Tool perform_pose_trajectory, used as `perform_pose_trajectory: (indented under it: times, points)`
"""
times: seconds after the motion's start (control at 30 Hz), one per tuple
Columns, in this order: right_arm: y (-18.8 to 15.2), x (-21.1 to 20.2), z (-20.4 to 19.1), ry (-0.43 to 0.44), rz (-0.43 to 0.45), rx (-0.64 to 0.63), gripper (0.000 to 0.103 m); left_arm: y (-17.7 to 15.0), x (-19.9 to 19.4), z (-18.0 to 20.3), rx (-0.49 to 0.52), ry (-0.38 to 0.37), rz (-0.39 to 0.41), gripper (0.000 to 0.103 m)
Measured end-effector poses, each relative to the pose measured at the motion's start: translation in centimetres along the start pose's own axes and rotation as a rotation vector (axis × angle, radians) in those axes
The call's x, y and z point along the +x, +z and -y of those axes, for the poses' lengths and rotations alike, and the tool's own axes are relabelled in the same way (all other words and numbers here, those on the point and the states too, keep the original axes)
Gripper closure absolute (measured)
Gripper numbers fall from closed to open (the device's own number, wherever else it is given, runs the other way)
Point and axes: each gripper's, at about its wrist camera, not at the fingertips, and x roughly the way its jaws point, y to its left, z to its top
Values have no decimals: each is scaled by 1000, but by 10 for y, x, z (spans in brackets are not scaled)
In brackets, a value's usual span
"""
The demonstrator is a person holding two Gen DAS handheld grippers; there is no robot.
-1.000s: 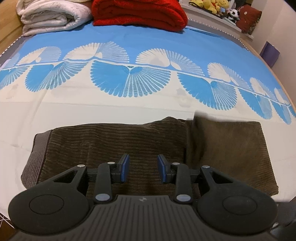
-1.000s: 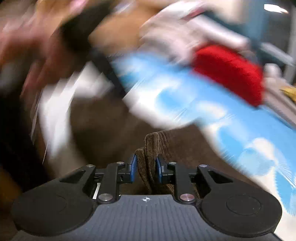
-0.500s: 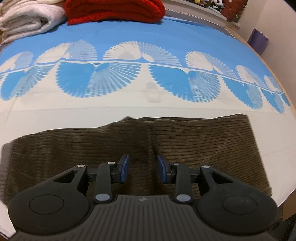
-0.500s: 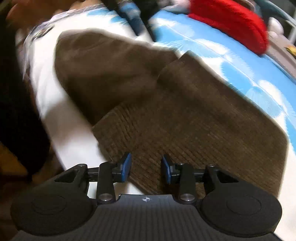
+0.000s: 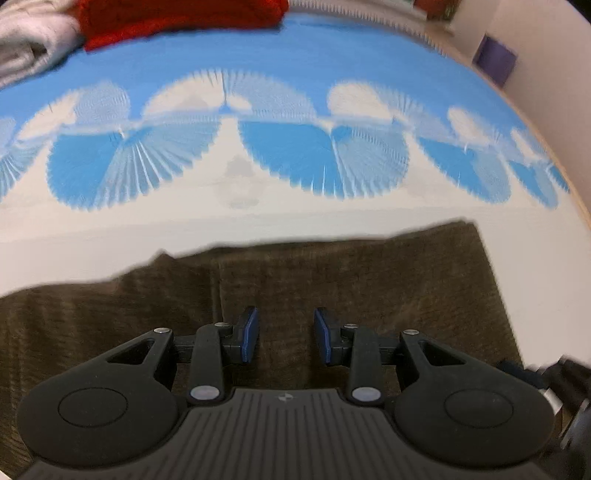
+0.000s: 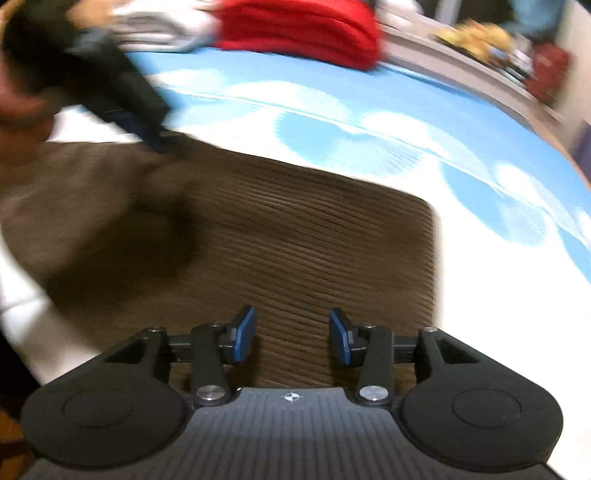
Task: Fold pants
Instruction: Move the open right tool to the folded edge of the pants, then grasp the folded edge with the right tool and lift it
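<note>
Brown corduroy pants lie folded flat on the bed, filling the lower half of both wrist views. My left gripper hangs just above the cloth, its blue pads apart with nothing between them. In the right wrist view the pants end in a straight edge at the right. My right gripper is over that end; its jaws are opening and no cloth is between the pads. The left gripper also shows as a dark blur at the pants' far left edge, with a hand behind it.
The bed sheet is white with blue fan shapes. A red blanket and a white folded blanket lie at the head of the bed. A purple box stands by the wall at the right.
My right gripper let go of the pants' edge, opened and swung over the folded end. The pants now lie flat. My left gripper moved along the pants, jaws unchanged.
</note>
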Motion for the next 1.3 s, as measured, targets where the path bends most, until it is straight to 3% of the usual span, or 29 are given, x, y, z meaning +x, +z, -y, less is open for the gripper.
perform_pose_trajectory:
  times: [0.1,0.17,0.33,0.4,0.43,0.57,0.83,0.93,1.07,1.2,1.3]
  points:
    - [-9,5,31,-53,-54,152,51,0,21,-3,19,95,-38,67]
    - [-15,8,45,-71,-91,226,50,4,29,-7,16,148,-33,62]
    - [-27,-1,55,-108,-97,265,50,9,36,-13,-34,161,-43,60]
    - [-33,-8,61,-144,-102,295,37,10,26,-10,-23,167,-21,60]
    - [-36,-10,68,-152,-102,320,36,11,19,-9,-20,170,-6,61]
    - [-50,-12,93,-104,-114,494,33,10,-4,-10,-25,112,24,60]
    - [-74,-2,119,41,-151,779,31,-21,-38,-1,104,-4,12,60]
    - [-73,-1,114,55,-154,801,31,-34,-44,-1,129,-82,-18,60]
    - [-69,5,108,82,-161,778,31,-55,-34,5,216,-149,-117,60]
    - [-68,4,108,77,-162,779,31,-86,-15,21,401,-110,-208,60]
    - [-67,3,107,71,-166,790,31,-99,-9,23,448,-73,-200,59]
